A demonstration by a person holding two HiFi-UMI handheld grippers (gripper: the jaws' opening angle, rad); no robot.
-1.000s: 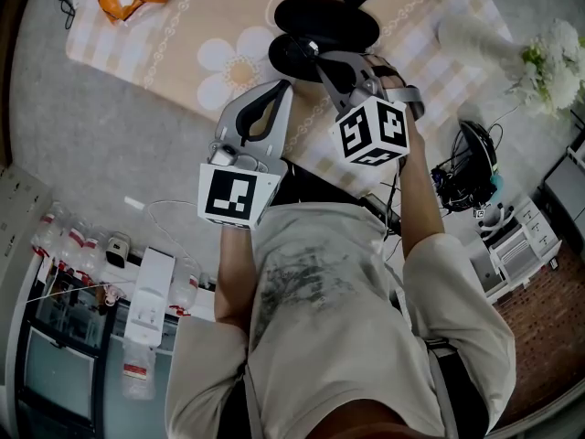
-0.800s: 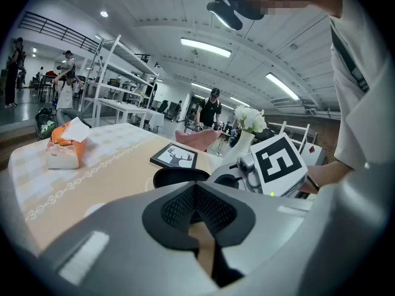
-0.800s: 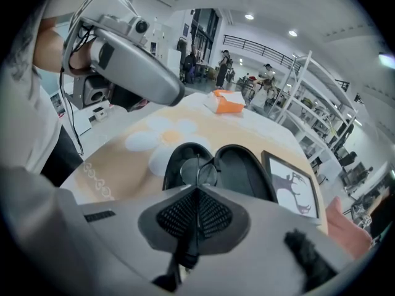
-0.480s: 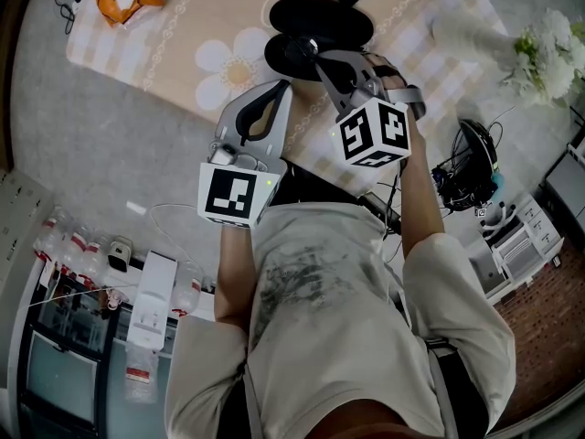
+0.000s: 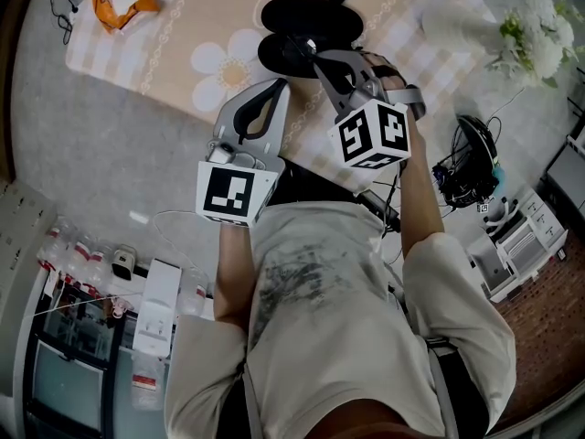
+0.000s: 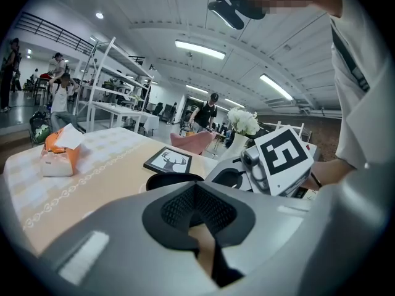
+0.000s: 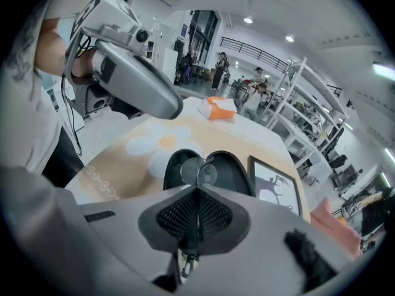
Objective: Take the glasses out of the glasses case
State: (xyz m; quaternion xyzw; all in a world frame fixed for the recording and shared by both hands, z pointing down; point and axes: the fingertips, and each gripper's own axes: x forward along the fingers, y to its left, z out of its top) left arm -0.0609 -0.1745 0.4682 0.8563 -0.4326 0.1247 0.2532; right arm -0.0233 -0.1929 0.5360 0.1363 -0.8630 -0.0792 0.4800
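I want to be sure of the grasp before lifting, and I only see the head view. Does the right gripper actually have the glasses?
Observer: Yes. The right gripper view shows the right gripper with its fingers closed on the glasses, lenses poking past the tips.
Operator: Are they out of the case?
Observer: The lenses hang over the open glasses case; I can't judge whether they touch it.
Operator: And the left one?
Observer: The left gripper has its fingers together, with nothing between them.

Left gripper (image 6: 197,213), fingers (image 6: 174,211) together, empty
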